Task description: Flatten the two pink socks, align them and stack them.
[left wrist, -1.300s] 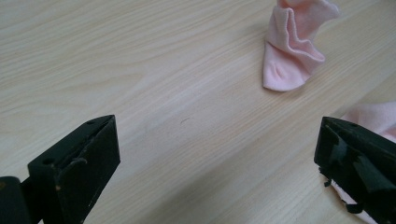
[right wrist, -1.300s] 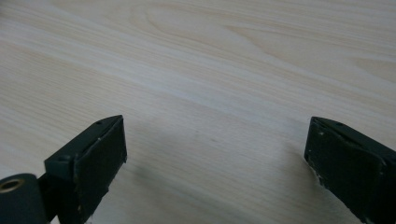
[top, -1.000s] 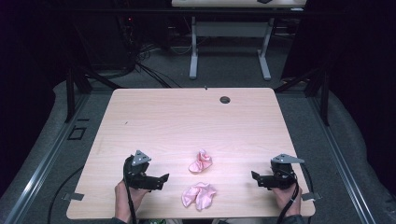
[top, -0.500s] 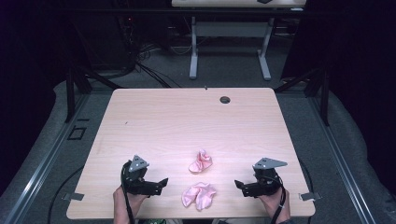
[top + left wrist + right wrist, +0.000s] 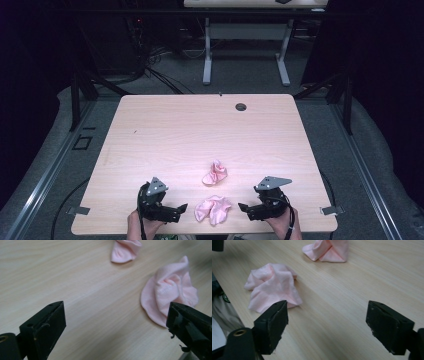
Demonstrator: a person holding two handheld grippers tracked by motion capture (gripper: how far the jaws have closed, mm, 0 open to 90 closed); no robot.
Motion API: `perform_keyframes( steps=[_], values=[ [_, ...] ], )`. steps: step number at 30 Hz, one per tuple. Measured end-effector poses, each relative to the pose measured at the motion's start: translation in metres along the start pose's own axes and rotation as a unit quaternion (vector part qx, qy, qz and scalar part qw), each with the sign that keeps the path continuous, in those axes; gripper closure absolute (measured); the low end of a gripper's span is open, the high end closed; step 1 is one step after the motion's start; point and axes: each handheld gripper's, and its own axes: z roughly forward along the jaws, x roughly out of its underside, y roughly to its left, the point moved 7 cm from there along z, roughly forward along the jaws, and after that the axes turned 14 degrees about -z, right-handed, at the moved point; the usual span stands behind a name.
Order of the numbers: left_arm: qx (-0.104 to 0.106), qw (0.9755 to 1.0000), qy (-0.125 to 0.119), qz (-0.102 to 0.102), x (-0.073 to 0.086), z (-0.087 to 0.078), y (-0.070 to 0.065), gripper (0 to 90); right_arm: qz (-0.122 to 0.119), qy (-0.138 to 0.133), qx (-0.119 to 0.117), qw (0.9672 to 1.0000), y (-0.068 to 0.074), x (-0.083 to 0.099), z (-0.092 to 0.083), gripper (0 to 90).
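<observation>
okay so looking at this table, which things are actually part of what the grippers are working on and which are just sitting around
Part of the job:
- near pink cloth, crumpled at the table's front edge between the two grippers
- far pink cloth, just behind it
- left gripper and right gripper, both open, touching neither cloth

Just lying about:
- round dark grommet near the table's far edge
- second table in the background

Each hand carried black tongs. The left tongs [image 5: 183, 207] and the right tongs [image 5: 242, 206] each had a grey three-cornered plate on top and a black cable behind. Their jaws were blocky, matt black, with small holes and worn edges.
</observation>
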Motion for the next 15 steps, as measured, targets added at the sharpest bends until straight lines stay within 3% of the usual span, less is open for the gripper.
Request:
perform_keyframes(
  steps=[1, 2, 5, 8, 9, 14, 15],
  values=[
    [0.010, 0.9998, 0.015, 0.008, 0.005, 0.006, -0.007, 6.0, -0.003, 0.001, -0.006, 1.0000, 0.003, -0.001, 0.002, 20.8],
    [0.010, 0.9998, 0.015, 0.008, 0.005, 0.006, -0.007, 9.8, -0.003, 0.001, -0.006, 1.0000, 0.003, -0.001, 0.002, 20.8],
    [0.019, 0.9989, 0.036, 0.025, 0.011, 0.016, -0.023, 16.7, -0.009, 0.010, -0.025, 0.9996, 0.013, -0.004, 0.013, 33.1],
    [0.026, 0.9985, 0.038, 0.029, 0.013, 0.021, -0.030, 22.4, -0.013, 0.015, -0.032, 0.9993, 0.018, -0.007, 0.018, 40.1],
    [0.031, 0.9975, 0.046, 0.044, 0.014, 0.024, -0.036, 24.3, -0.014, 0.014, -0.043, 0.9989, 0.022, -0.009, 0.021, 45.8],
    [0.035, 0.9962, 0.059, 0.053, 0.017, 0.031, -0.045, 35.2, -0.014, 0.016, -0.064, 0.9977, 0.027, -0.012, 0.030, 55.4],
    [0.033, 0.9956, 0.065, 0.059, 0.018, 0.033, -0.047, 37.9, -0.009, 0.020, -0.070, 0.9973, 0.028, -0.012, 0.036, 62.5]
  ],
)
